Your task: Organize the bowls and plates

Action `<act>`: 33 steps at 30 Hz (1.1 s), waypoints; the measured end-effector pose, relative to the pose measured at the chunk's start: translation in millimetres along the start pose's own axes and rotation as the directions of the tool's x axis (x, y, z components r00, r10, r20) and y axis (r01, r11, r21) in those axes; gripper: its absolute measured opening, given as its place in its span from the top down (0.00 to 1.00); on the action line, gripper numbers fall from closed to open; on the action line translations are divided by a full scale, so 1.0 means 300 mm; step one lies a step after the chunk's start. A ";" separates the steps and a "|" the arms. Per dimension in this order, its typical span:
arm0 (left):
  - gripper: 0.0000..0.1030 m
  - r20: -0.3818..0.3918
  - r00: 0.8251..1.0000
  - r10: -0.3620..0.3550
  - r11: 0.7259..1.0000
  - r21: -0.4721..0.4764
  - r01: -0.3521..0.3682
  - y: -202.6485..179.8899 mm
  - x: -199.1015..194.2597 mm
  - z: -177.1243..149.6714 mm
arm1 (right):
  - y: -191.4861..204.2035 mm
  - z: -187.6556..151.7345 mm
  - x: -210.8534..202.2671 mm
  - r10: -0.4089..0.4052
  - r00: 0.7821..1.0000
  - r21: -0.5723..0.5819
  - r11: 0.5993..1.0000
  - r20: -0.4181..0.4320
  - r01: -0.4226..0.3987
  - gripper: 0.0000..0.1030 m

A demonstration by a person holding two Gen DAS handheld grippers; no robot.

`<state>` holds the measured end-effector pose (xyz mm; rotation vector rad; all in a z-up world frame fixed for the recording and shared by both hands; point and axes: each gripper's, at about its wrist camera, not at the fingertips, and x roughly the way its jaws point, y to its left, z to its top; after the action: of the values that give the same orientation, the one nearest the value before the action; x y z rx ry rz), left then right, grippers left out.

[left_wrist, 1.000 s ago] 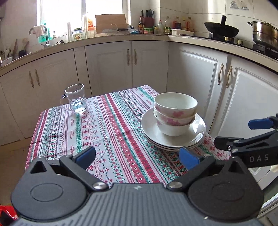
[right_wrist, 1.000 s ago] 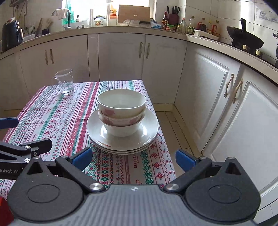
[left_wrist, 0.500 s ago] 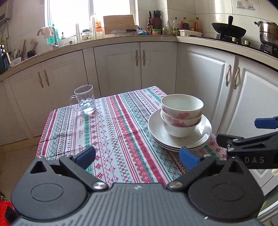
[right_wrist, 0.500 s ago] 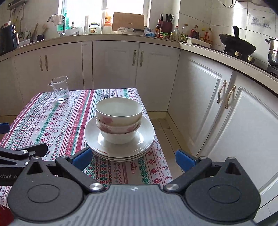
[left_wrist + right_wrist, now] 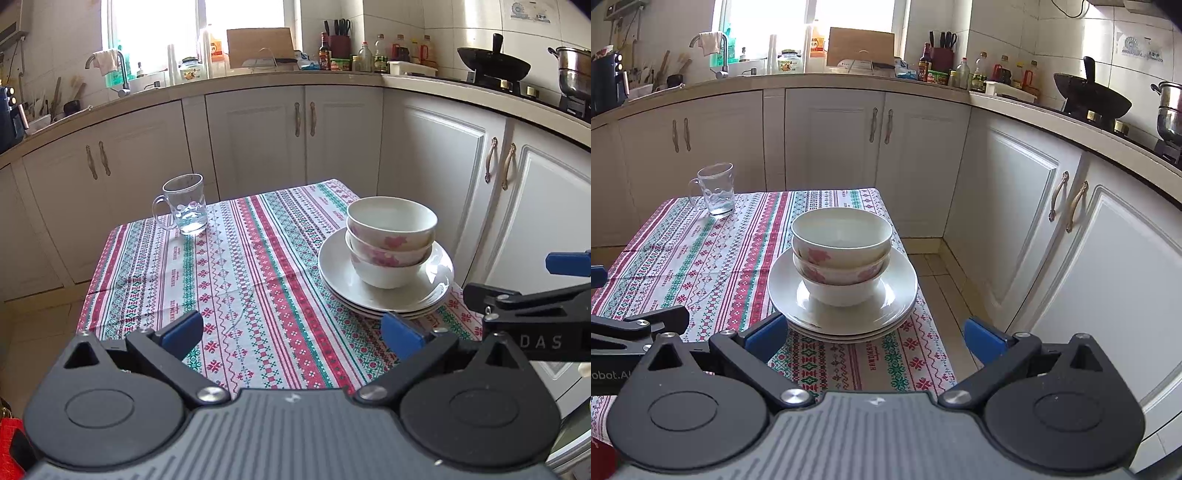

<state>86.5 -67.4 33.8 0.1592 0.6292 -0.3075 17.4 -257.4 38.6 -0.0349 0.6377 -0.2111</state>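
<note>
While both grippers hang off the table's near edge, left gripper (image 5: 291,328) and right gripper (image 5: 873,336) jaws wide, bowls (image 5: 842,254) on plates (image 5: 894,295) sit at right edge; left side open; both pulled back since earlier

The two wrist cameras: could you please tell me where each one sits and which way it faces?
Left wrist: behind the open left gripper, facing the striped table; the right gripper shows at right.
Right wrist: behind the open right gripper, facing the bowls on the plates.
Shared: bowls, plates, glass mug, cabinets.
</note>
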 end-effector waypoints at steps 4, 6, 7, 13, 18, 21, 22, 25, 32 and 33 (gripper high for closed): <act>0.01 -0.004 1.000 0.002 1.000 -0.003 -0.002 0.000 0.000 0.001 | -0.002 0.001 0.002 0.000 1.000 0.000 1.000 0.000 0.000 0.00; 0.01 -0.005 1.000 0.002 1.000 -0.004 -0.002 0.000 0.001 0.002 | -0.001 0.001 0.003 0.000 1.000 0.000 1.000 0.000 0.000 0.00; 0.01 -0.007 1.000 0.002 1.000 -0.006 -0.002 0.001 0.001 0.002 | -0.001 0.001 0.003 0.001 1.000 0.001 1.000 0.000 -0.001 0.00; 0.01 -0.008 1.000 -0.001 1.000 -0.009 0.001 0.001 0.001 0.001 | -0.003 0.001 0.004 0.002 1.000 0.004 1.000 -0.001 -0.002 0.00; 0.01 -0.011 1.000 -0.003 1.000 -0.011 0.003 0.002 0.004 0.002 | -0.005 0.000 0.003 -0.002 1.000 0.002 1.000 0.002 0.002 0.00; 0.01 -0.011 1.000 -0.005 1.000 -0.013 0.005 0.005 0.004 0.002 | -0.006 -0.001 0.001 -0.001 1.000 0.003 1.000 0.002 0.001 0.00; 0.01 -0.011 1.000 -0.004 1.000 -0.014 0.004 0.005 0.003 0.001 | -0.005 -0.001 0.000 -0.002 1.000 0.001 1.000 0.003 0.002 0.00; 0.01 -0.011 1.000 -0.005 1.000 -0.014 0.004 0.005 0.003 0.001 | -0.005 -0.001 -0.001 -0.003 1.000 0.000 1.000 0.004 0.003 0.00; 0.01 -0.012 1.000 -0.006 1.000 -0.016 0.005 0.006 0.004 0.000 | -0.005 -0.001 -0.002 -0.004 1.000 0.000 1.000 0.005 0.004 0.00; 0.01 -0.013 1.000 -0.006 1.000 -0.016 0.005 0.006 0.004 0.000 | -0.005 -0.001 -0.002 -0.004 1.000 0.001 1.000 0.005 0.004 0.00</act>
<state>88.0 -65.9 33.2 0.1442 0.6445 -0.3069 16.3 -258.7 38.9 -0.0359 0.6323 -0.2150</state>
